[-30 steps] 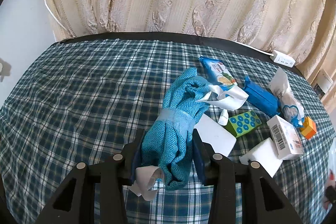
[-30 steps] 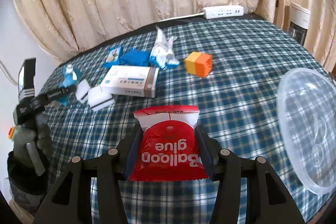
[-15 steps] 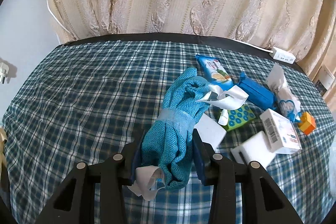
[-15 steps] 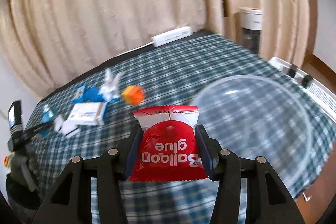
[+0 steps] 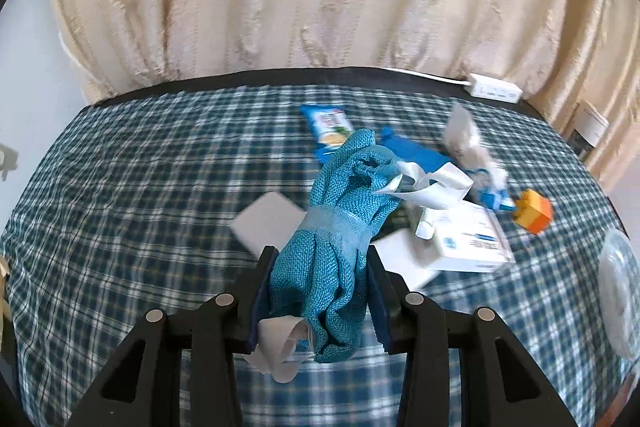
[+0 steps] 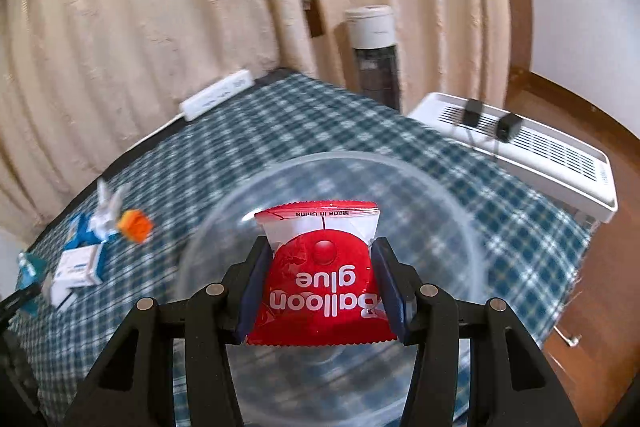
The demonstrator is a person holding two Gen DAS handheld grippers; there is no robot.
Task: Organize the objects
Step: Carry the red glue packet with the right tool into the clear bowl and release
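My left gripper (image 5: 318,301) is shut on a rolled teal cloth bag (image 5: 340,227) with white ribbons, held above the checked table (image 5: 140,187). My right gripper (image 6: 320,283) is shut on a red "Balloon glue" packet (image 6: 324,275), held over the clear plastic bowl (image 6: 440,195) on the table's right part. The bowl's rim also shows in the left wrist view (image 5: 618,291) at the far right.
Loose items lie on the table: a blue snack packet (image 5: 326,125), a blue pouch (image 5: 416,153), a white wrapped packet (image 5: 468,143), an orange block (image 5: 534,211), a white box (image 5: 468,243), white sponges (image 5: 268,221). A power strip (image 6: 218,95) lies at the far edge. A white heater (image 6: 520,143) stands beyond the table.
My right gripper has swung right with the red packet, from over the table to over the clear bowl. My left gripper has shifted right with the teal bag.
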